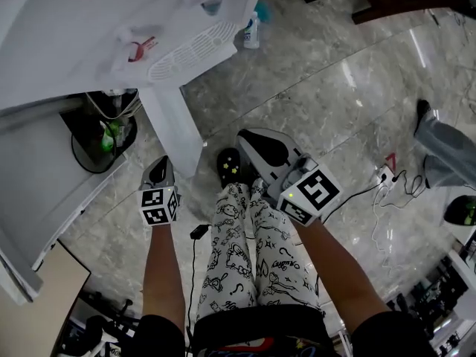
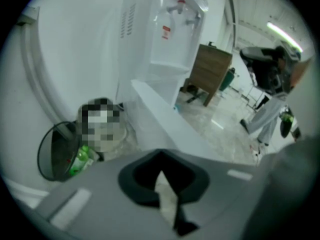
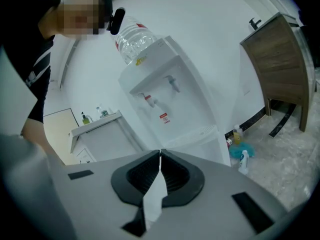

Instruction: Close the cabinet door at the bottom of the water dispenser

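Note:
The white water dispenser (image 1: 111, 36) stands at the upper left of the head view, with its red and blue taps on top. Its bottom cabinet door (image 1: 175, 129) stands open, edge-on and pointing towards me. My left gripper (image 1: 158, 171) hovers just to the left of the door's free edge, shut and holding nothing. My right gripper (image 1: 262, 149) is to the right of the door, over my knees, also shut and empty. In the left gripper view the open door (image 2: 167, 121) juts out from the dispenser (image 2: 160, 39). The right gripper view shows the dispenser (image 3: 170, 104) with its bottle on top.
A black wire bin (image 1: 97, 136) holding a green bottle sits left of the door. A spray bottle (image 1: 251, 30) stands on the marble floor behind the dispenser. A power strip with cables (image 1: 383, 175) lies to the right. A wooden cabinet (image 2: 210, 71) and another person (image 2: 270, 114) are further off.

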A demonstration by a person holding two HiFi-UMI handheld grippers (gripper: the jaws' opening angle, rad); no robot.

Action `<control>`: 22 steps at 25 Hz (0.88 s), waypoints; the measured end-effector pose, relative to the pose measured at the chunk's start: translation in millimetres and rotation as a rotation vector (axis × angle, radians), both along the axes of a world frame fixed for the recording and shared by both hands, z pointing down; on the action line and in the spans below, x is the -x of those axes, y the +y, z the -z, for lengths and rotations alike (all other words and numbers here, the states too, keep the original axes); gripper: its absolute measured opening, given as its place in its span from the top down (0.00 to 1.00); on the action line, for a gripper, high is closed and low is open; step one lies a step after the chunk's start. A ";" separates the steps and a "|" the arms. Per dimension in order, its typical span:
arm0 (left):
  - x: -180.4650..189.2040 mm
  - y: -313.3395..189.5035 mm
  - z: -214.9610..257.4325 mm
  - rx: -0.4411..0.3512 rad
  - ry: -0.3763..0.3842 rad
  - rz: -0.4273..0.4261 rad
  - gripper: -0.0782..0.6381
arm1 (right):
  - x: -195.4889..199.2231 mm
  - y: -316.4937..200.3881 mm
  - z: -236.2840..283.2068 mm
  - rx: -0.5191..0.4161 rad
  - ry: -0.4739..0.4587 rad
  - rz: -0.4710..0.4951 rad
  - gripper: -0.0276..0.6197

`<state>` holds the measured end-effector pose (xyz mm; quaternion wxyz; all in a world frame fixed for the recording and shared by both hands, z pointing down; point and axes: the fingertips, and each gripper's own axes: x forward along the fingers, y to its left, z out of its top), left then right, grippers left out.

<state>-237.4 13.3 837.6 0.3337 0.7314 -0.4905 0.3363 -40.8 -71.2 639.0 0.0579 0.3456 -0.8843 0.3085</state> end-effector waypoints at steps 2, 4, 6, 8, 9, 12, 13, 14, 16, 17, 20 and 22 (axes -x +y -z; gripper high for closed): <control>-7.1 -2.6 -1.0 0.000 0.016 0.016 0.90 | 0.9 -2.4 -7.0 0.005 0.003 -0.008 0.93; -23.2 -6.4 -1.3 0.000 0.027 -0.001 0.90 | 1.5 -4.2 -13.9 0.016 0.004 -0.017 0.93; -47.0 -12.8 -0.7 -0.003 0.049 -0.031 0.90 | 2.2 -5.0 -21.2 0.028 0.013 -0.017 0.93; -74.1 -23.4 1.5 -0.016 0.086 -0.067 0.90 | 1.9 -6.3 -28.1 0.035 0.023 -0.014 0.93; -88.2 -30.5 3.0 -0.026 0.106 -0.087 0.90 | 0.8 -8.0 -30.2 0.036 0.026 -0.016 0.93; -129.3 -55.8 6.1 -0.056 0.151 -0.161 0.90 | -8.3 -18.6 -30.6 0.026 0.018 -0.039 0.93; -139.3 -65.0 6.7 -0.062 0.154 -0.190 0.90 | -11.4 -23.8 -30.3 0.021 0.013 -0.053 0.93; -146.9 -74.4 7.2 -0.066 0.149 -0.219 0.90 | -14.2 -29.6 -31.0 0.018 0.008 -0.068 0.93; -159.2 -92.6 7.7 -0.072 0.126 -0.281 0.90 | -21.2 -42.8 -34.4 0.013 0.006 -0.095 0.93; -165.1 -101.4 7.8 -0.075 0.110 -0.309 0.90 | -25.7 -50.0 -35.4 0.009 0.007 -0.106 0.93; -173.9 -131.6 8.3 -0.094 0.059 -0.330 0.90 | -38.9 -71.1 -33.0 -0.004 -0.004 -0.138 0.93; -169.4 -157.9 10.8 -0.110 0.063 -0.250 0.90 | -46.1 -83.2 -30.5 -0.009 -0.013 -0.152 0.93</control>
